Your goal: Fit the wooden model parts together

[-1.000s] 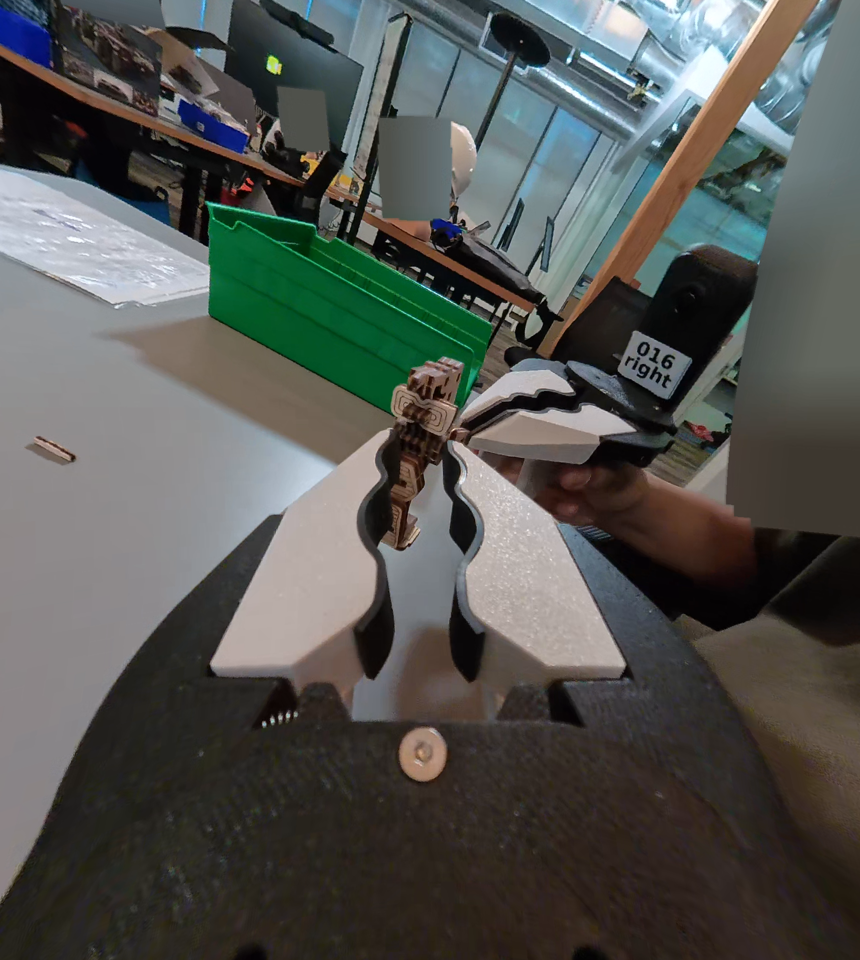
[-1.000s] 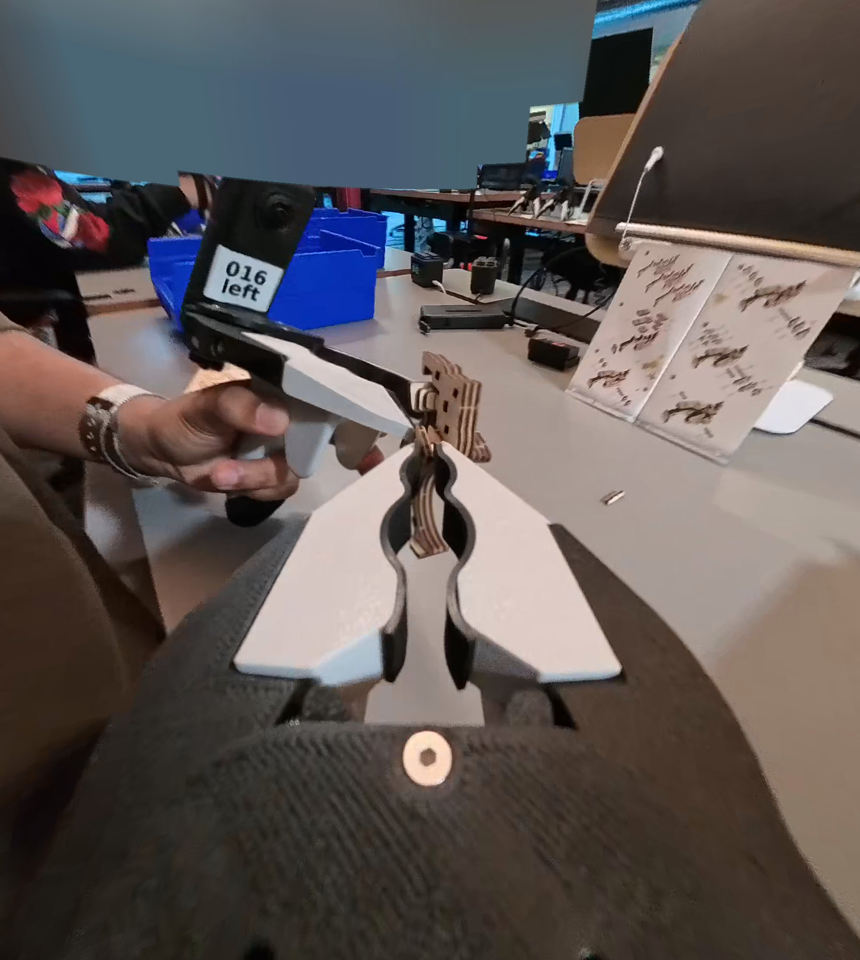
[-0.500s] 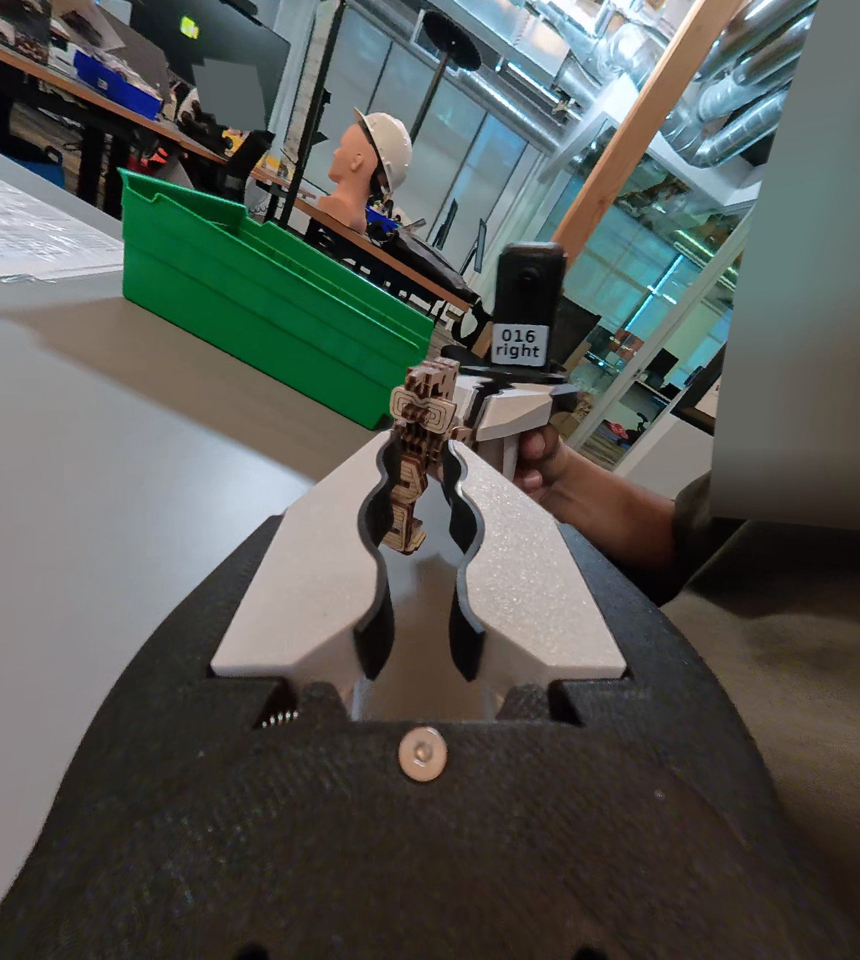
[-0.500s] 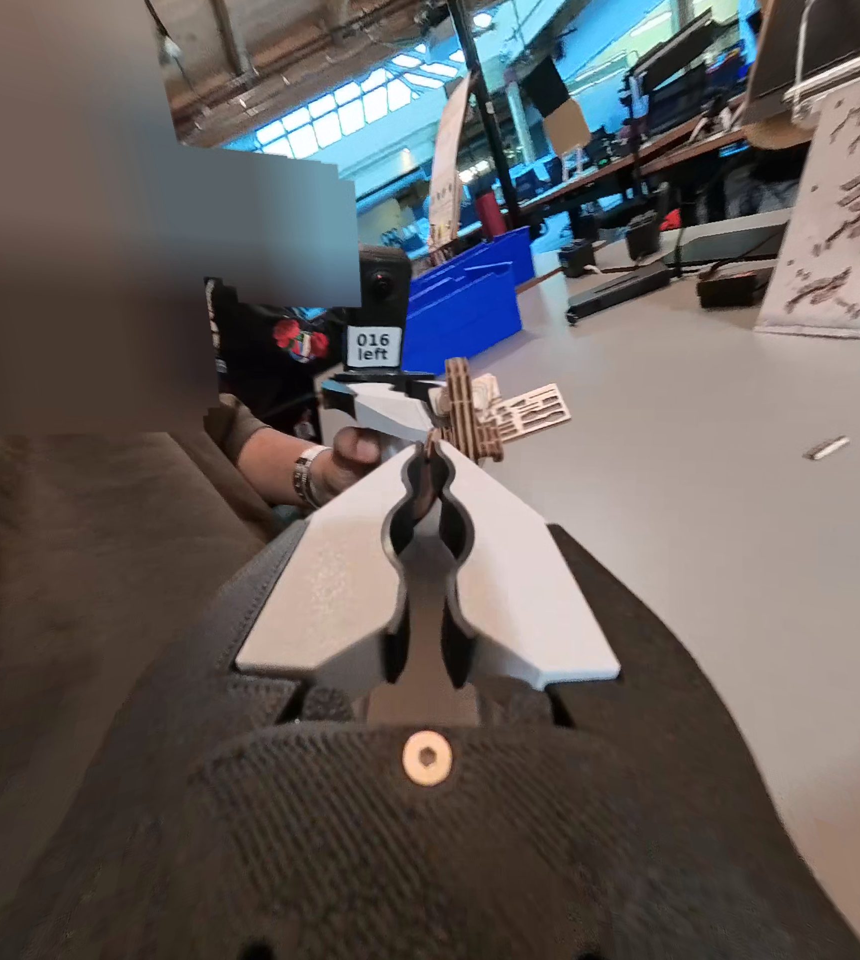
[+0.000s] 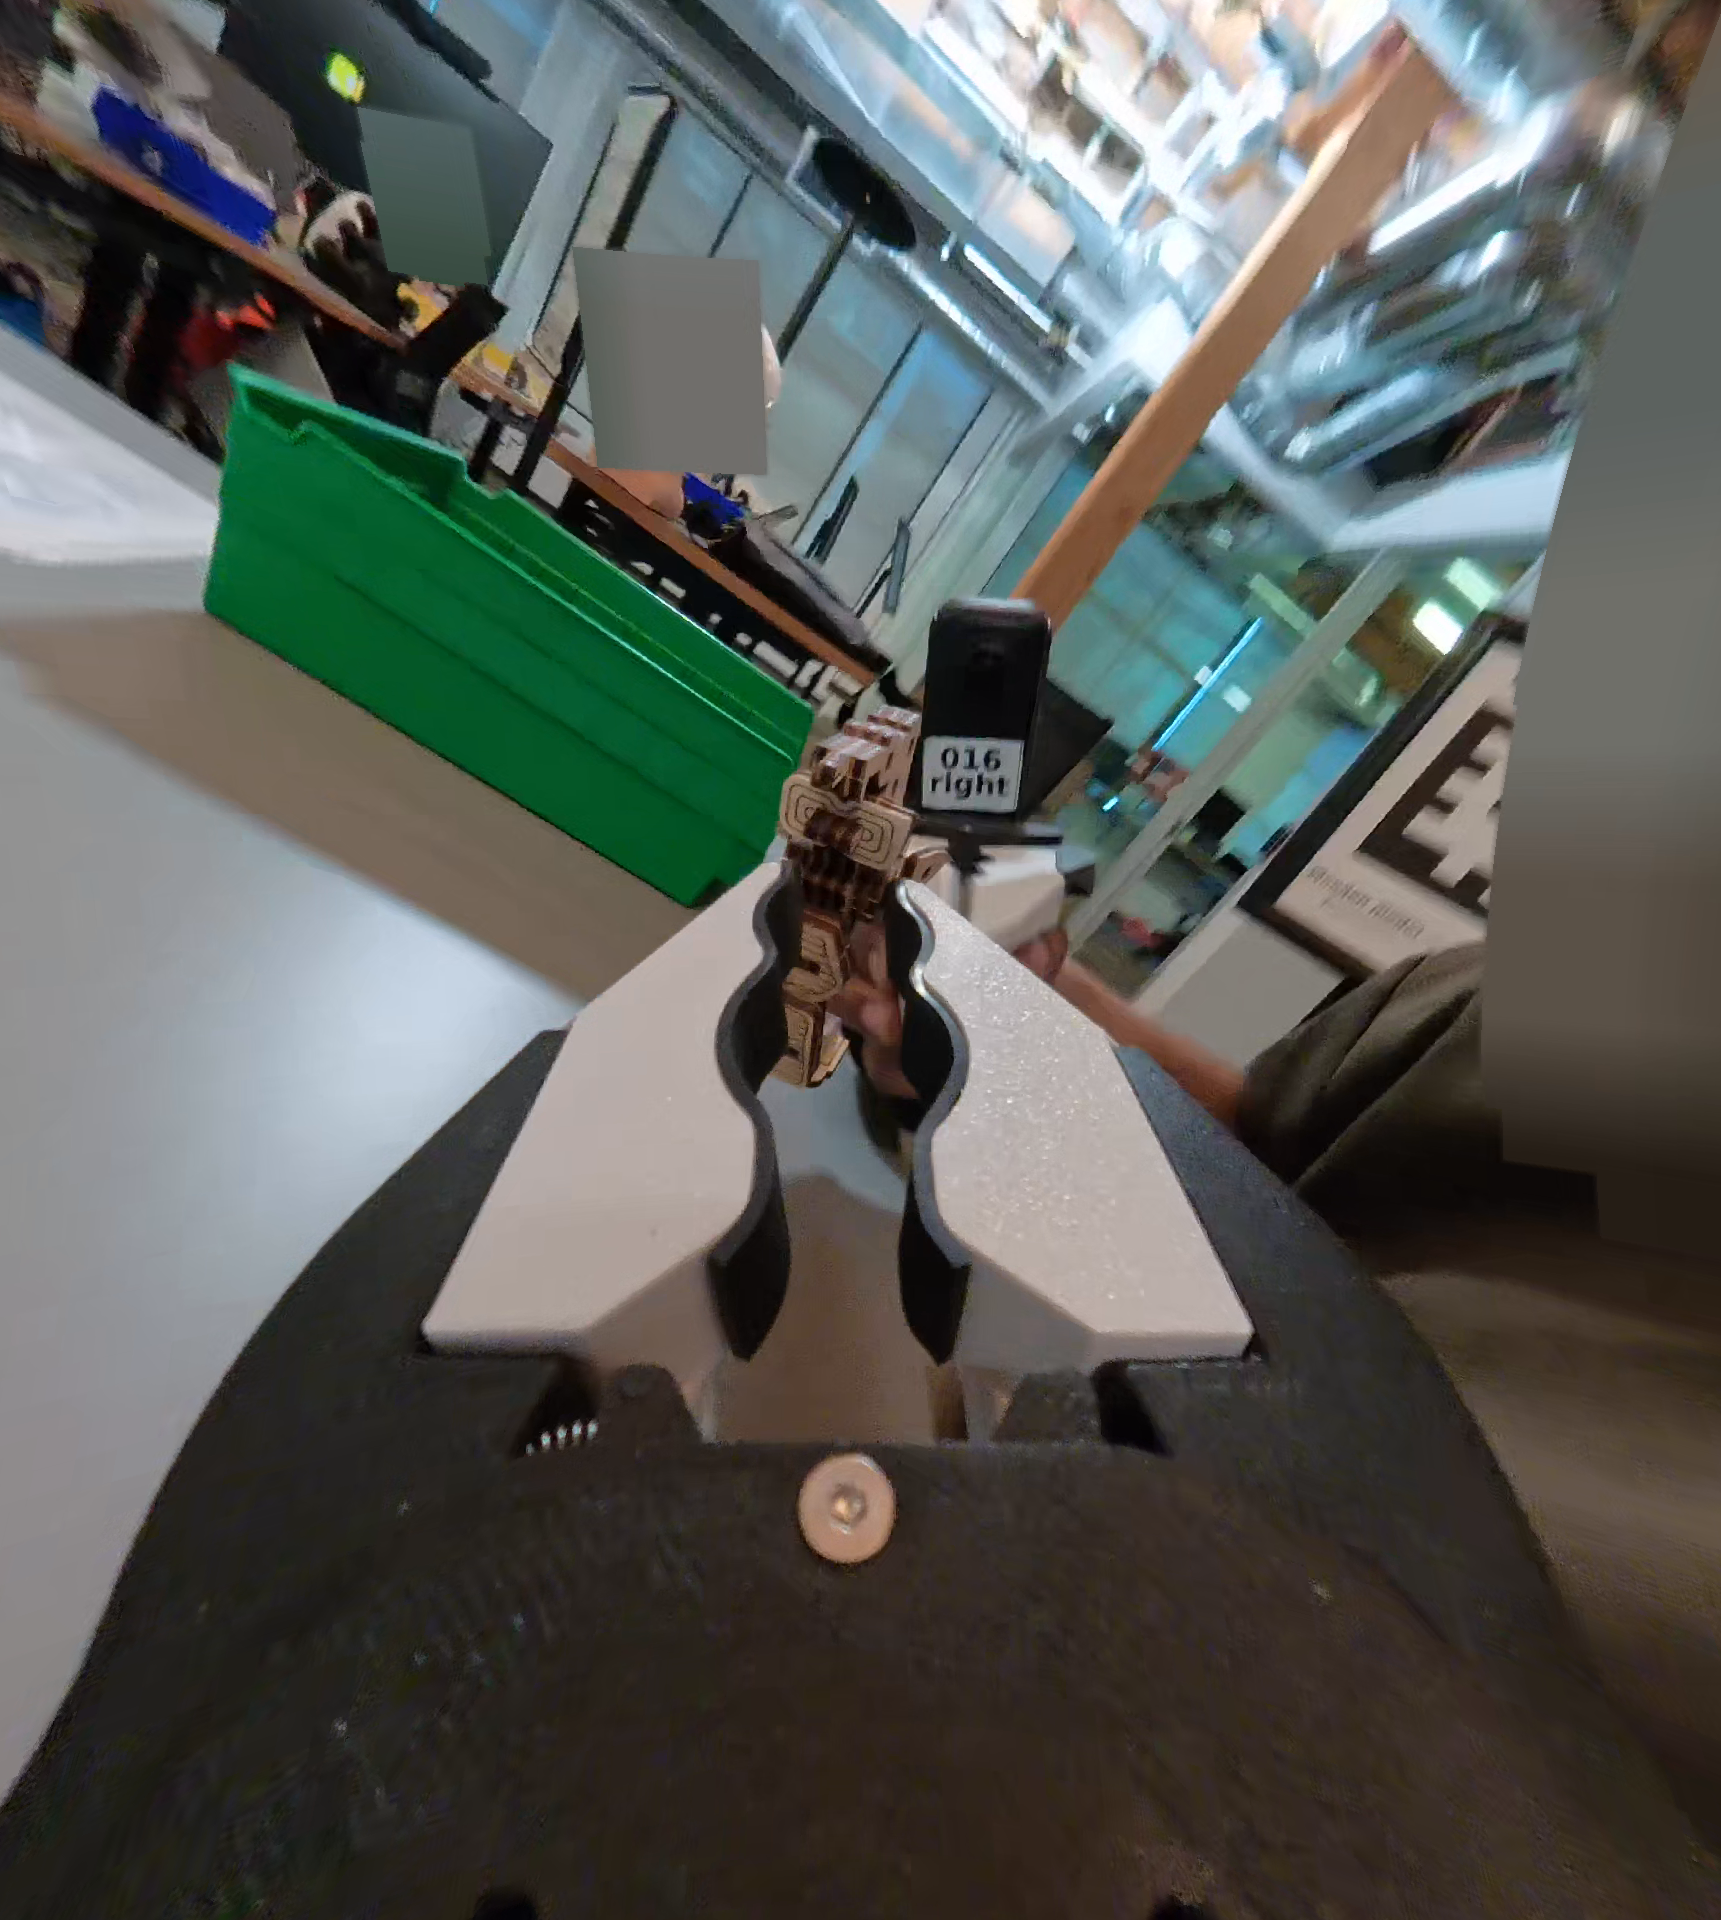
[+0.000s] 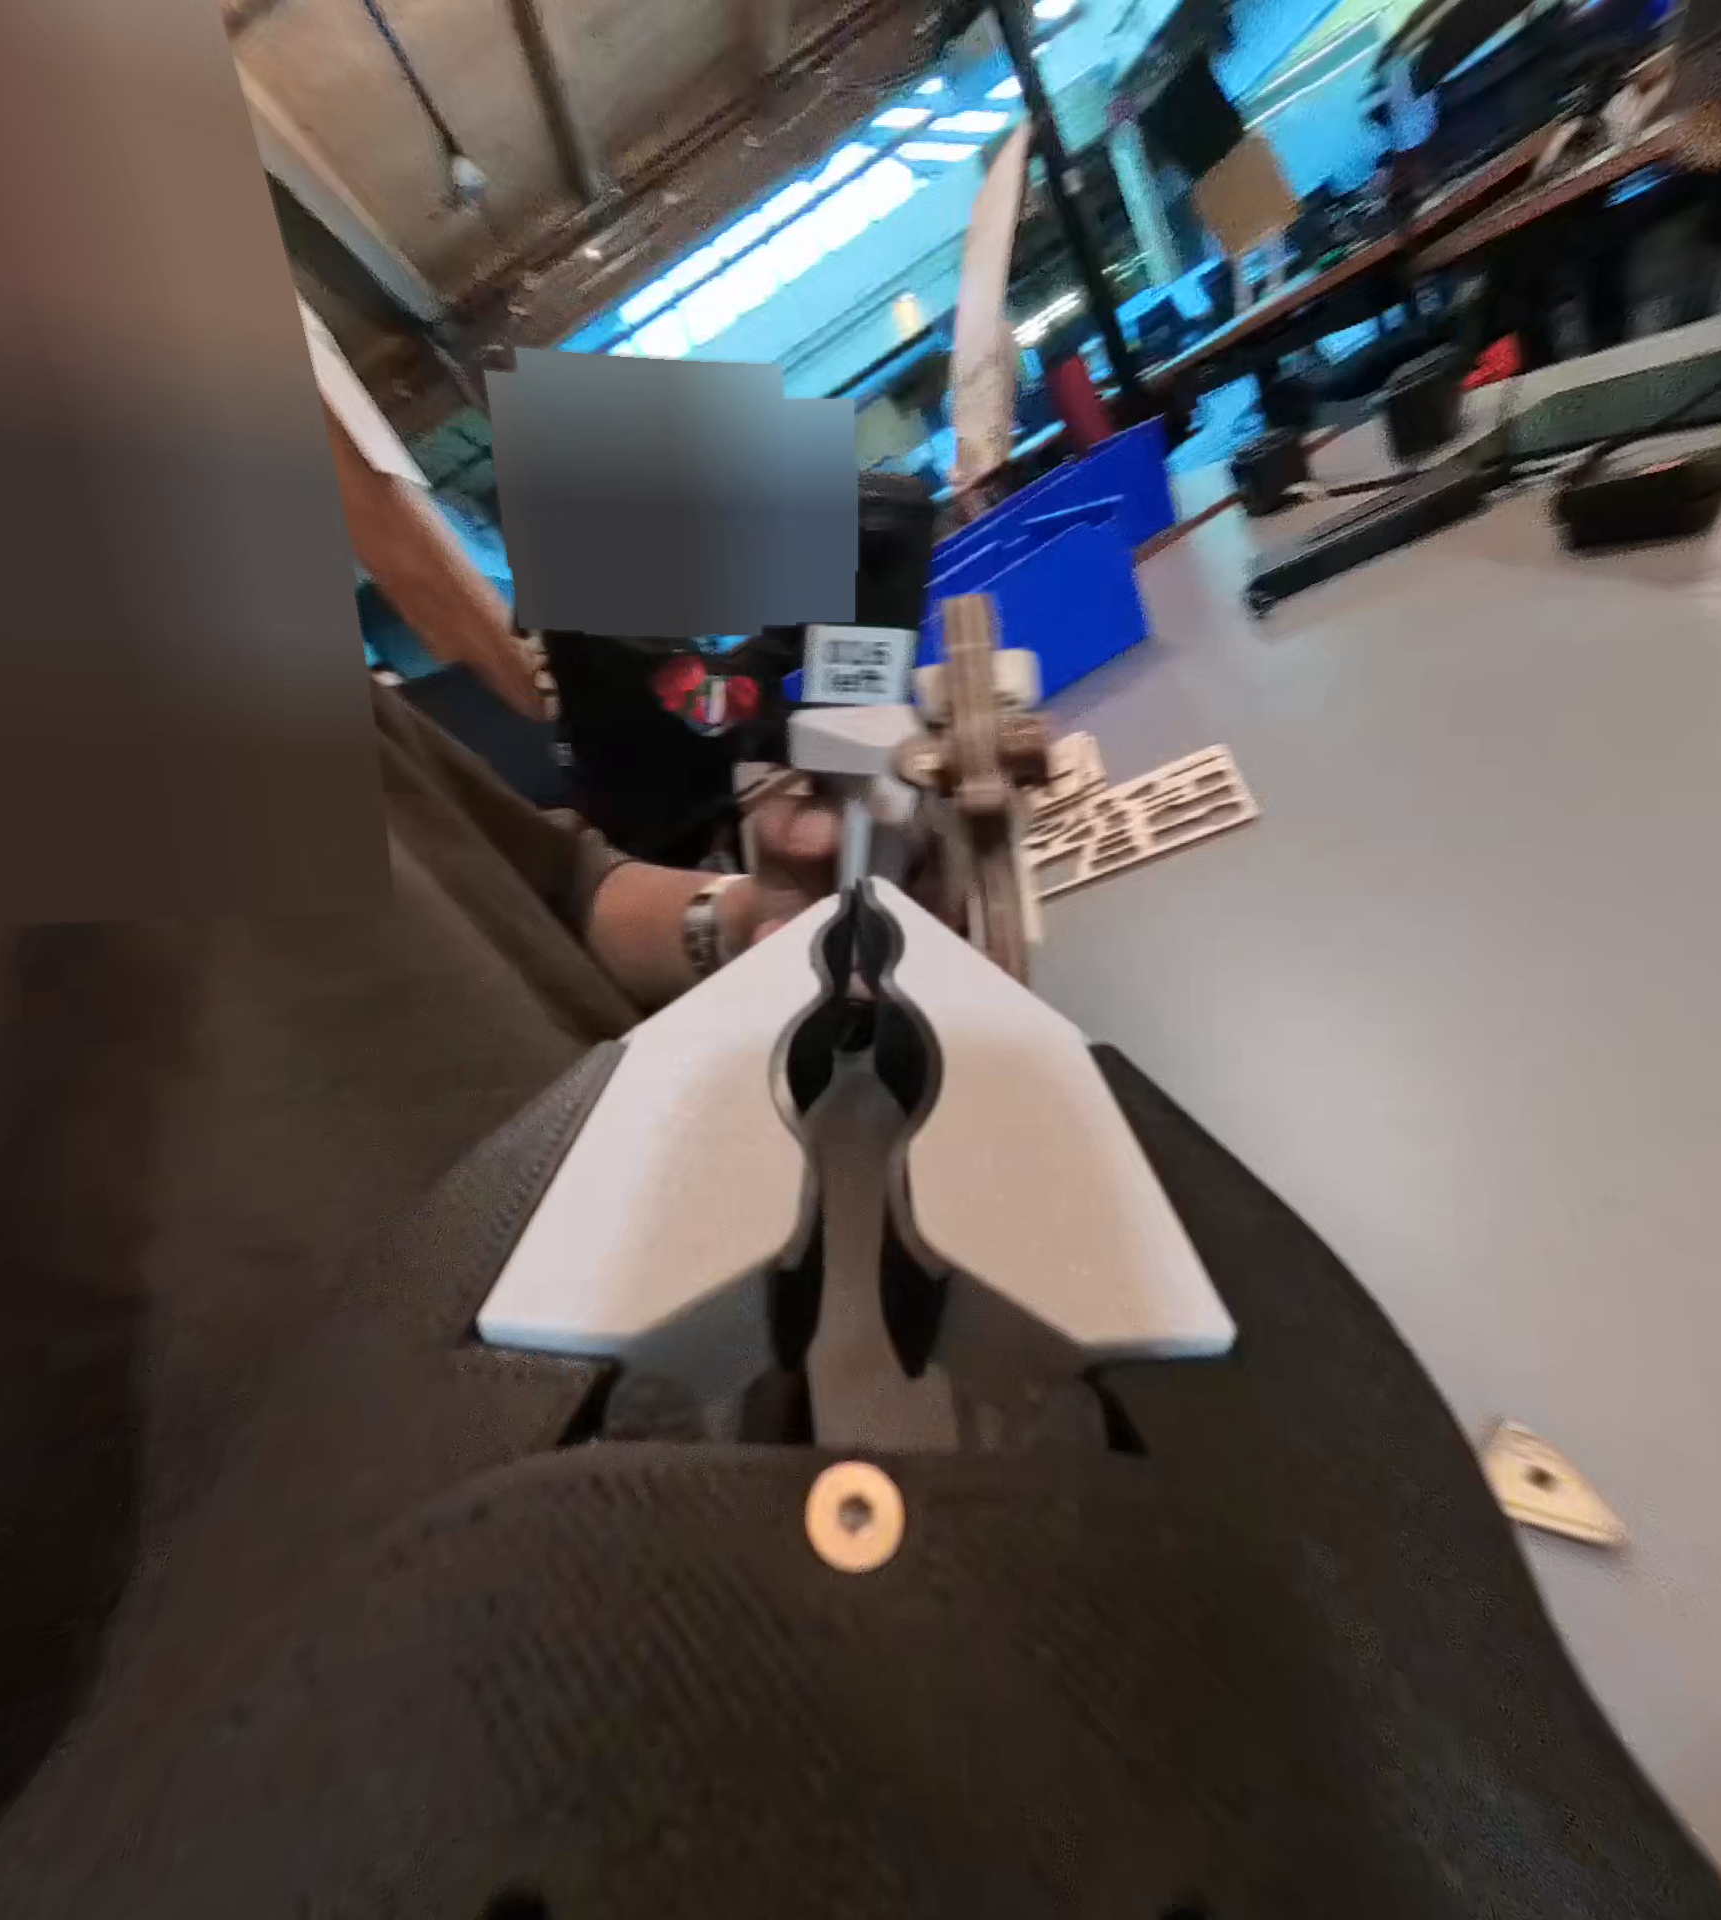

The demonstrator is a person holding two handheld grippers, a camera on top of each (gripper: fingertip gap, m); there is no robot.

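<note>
The wooden model [image 5: 840, 862], a small layered brown figure, stands upright between the tips of my left gripper [image 5: 840, 904], which is shut on it and holds it above the grey table [image 5: 160, 987]. In the right wrist view the model [image 6: 981, 748] sits just right of my right gripper's tips [image 6: 856, 909]. The right jaws are closed together with nothing visible between them. The right gripper also shows behind the model in the left wrist view [image 5: 986, 727]. The left gripper's finger [image 6: 840, 743] and the hand holding it [image 6: 794, 831] show behind the right tips.
A green bin [image 5: 482, 644] stands on the table at back left, beside a sheet of paper [image 5: 4, 488]. A punched wooden parts sheet [image 6: 1147, 821] and a blue bin [image 6: 1053, 582] lie beyond the model. A small wooden offcut [image 6: 1552, 1496] lies at the right. Only a small space, under 4 cm, lies between the two pairs of fingers.
My right gripper has come off the model: it gripped a part at the model before, and now its jaws are closed beside it. Both views have swung and tilted.
</note>
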